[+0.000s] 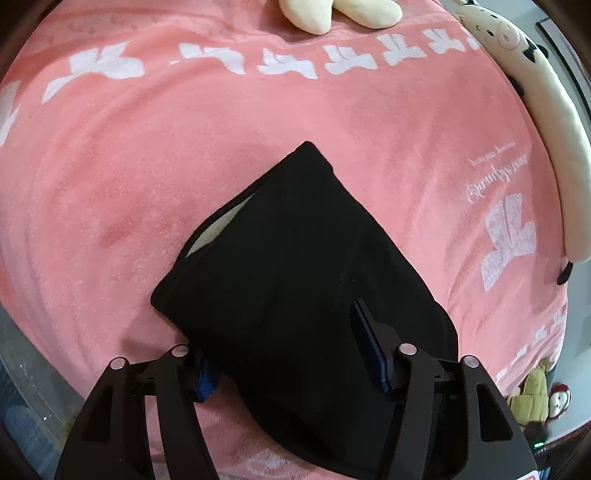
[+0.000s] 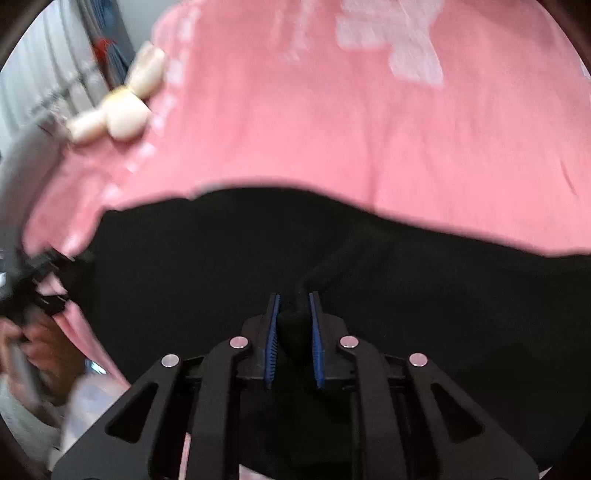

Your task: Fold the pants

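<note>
On the bed, a pink fleece blanket [image 1: 184, 166] with white printed motifs covers everything, and the black soft-fabric pants [image 1: 295, 277] lie on it as a compact, already doubled bundle, roughly a slanted rectangle with one corner pointing away from the left wrist camera. A cream plush toy [image 1: 343, 14] sits at the blanket's far edge and a long cream cushion with black spots [image 1: 546, 122] runs along the side, both well apart from the pants.

The left claw [image 1: 291, 354] stands wide, its blue-padded fingers either side of the bundle's near edge without pressing it; one finger is beside the cloth, the other over it. The right claw [image 2: 294, 332] is narrow and pinches a raised ridge of the black fabric between its blue pads. The right view is blurred, so the hand is likely mid-sweep.

The step in hand looks like carrying the pinched part over to make or tidy a fold. To do it well, the right claw should keep its pinch firm and travel low and level, laying the cloth down edge to edge (not dragging the lower layers), while the left stays clear or pins the bundle so it does not slide on the plush blanket.

A pale lining [image 1: 218, 229] peeks out at the pants' open edge; the cloth is matte, thick, with few wrinkles.
</note>
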The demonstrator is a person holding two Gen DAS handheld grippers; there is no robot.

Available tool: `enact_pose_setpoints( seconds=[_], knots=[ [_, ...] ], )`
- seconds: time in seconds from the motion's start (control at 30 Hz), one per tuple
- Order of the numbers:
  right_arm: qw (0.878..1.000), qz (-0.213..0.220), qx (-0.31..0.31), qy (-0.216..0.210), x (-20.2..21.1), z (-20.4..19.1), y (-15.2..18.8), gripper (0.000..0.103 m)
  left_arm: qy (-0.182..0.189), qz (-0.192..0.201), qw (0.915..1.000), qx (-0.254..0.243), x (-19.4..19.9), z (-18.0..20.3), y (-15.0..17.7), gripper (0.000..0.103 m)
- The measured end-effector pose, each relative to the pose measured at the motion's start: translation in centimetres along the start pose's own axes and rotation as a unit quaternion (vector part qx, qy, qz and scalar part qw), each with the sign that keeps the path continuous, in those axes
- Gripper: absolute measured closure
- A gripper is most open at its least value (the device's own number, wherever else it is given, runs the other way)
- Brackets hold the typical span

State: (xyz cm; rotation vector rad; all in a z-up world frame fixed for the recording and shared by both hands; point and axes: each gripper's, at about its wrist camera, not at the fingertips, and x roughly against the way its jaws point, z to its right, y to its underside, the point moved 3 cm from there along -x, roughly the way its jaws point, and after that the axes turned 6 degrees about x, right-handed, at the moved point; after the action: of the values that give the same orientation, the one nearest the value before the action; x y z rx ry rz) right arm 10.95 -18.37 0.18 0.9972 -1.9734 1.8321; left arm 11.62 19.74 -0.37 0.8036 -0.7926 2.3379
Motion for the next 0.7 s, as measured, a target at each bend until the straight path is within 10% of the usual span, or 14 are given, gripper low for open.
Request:
enact_pose_setpoints(
  seconds=[0.13,0.27,0.43,0.6,0.67,0.7],
  knots=[
    [0.998,-0.046,0.009,-0.03,-3.5,-2.1,0.4,0.076,0.002,0.007,0.9999,0.008,-0.1,-0.7,0.1,0.059],
    [0.999,0.002,-0.016,-0.044,-2.0,-2.4,1.0,0.05,0.015,-0.002,0.9999,0.005,0.3,-0.6,-0.2,0.084],
    [0.995,0.055,-0.073,-0.032,3.2,0.0,2.7,0.035,0.027,0.026,0.9979,-0.053,2.7,3.2,0.0,0.088],
    [0.991,0.064,-0.115,-0.003,6.3,3.2,4.4,0.033,0.075,0.061,0.9804,-0.171,7.0,13.1,3.4,0.087],
    [0.989,0.072,-0.132,-0.003,7.1,4.2,5.3,0.031,0.076,0.044,0.9622,-0.258,7.0,18.2,7.5,0.076],
    [0.988,0.07,-0.138,-0.001,7.2,4.7,5.7,0.031,0.069,0.033,0.9549,-0.287,6.4,19.5,9.2,0.052]
  ],
)
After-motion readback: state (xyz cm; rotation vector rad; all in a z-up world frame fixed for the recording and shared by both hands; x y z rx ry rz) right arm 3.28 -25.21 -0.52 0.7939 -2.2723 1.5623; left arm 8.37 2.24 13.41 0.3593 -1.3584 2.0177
